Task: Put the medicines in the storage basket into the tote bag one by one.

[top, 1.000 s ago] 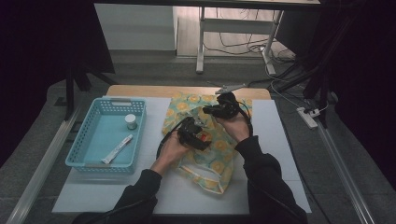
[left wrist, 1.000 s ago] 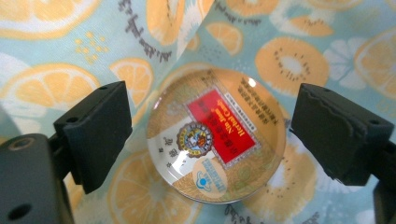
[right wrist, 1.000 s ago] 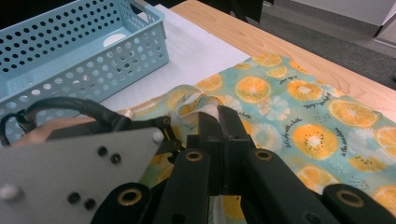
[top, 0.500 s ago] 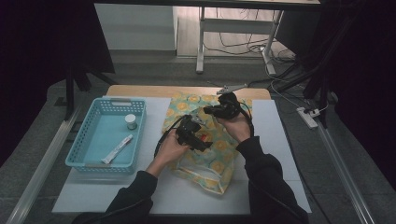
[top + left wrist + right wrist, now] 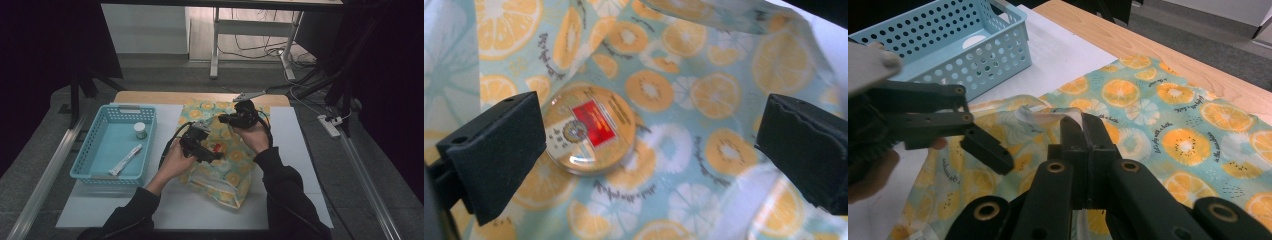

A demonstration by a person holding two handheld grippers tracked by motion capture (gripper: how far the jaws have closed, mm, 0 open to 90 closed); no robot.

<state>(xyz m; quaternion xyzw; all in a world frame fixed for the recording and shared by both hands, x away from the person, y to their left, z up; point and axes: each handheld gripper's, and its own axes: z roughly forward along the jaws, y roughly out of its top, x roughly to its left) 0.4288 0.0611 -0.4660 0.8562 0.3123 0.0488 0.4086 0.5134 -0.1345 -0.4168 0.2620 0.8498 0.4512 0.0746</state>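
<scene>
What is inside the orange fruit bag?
Inside the fruit-print bag lies a round jar with a red label, between the open left gripper. The right gripper holds the bag's edge. Deeper corners stay covered by cloth.

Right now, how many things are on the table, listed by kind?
Patterned bags: 1
Round tins: 1
Blue baskets: 1
White jars: 1
White tubes: 1
Total: 5

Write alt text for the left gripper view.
The left gripper, jaws wide apart and just opened, hovers over a round tin with a red label lying free on the orange-slice-print fabric bag.
</scene>
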